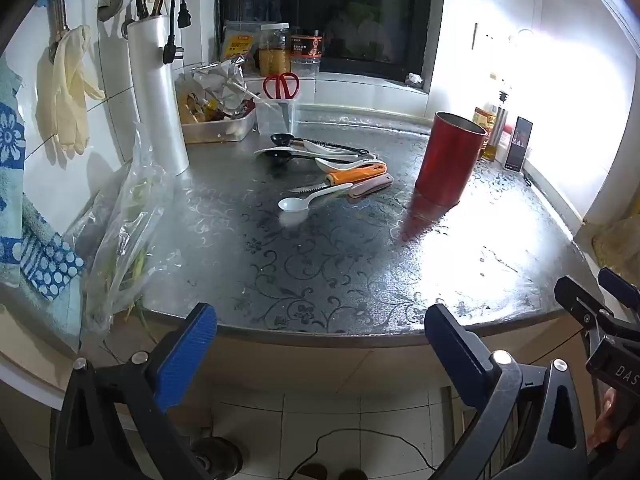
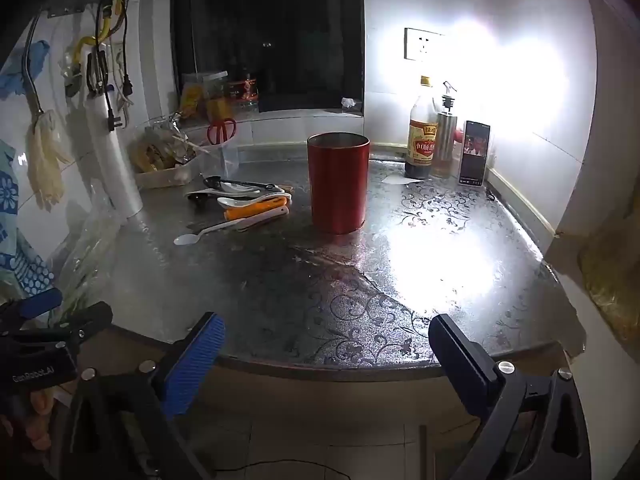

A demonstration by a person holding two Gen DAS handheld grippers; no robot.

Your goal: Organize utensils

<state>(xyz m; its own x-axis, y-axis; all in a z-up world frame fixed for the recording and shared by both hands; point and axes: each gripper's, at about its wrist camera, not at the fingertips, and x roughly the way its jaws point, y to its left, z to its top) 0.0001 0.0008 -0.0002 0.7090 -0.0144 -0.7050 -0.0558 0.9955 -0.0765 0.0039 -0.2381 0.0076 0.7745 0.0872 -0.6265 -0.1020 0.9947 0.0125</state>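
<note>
On the patterned countertop (image 1: 340, 272), a loose pile of utensils (image 1: 332, 164) lies left of an upright red canister (image 1: 448, 160), both grippers held back at the near edge.

Along the bottom of each wrist view, the left gripper (image 1: 320, 344) and right gripper (image 2: 326, 348) stand wide apart with nothing between their pads. At the centre of the left view the pile holds a white plastic spoon (image 1: 308, 200) nearest, an orange-handled knife (image 1: 352, 174) behind it, and black and white spoons beyond. The canister stands just right of them, not touching. Red-handled scissors (image 1: 281, 86) sit in a clear tub (image 1: 274, 116) further back.
</note>
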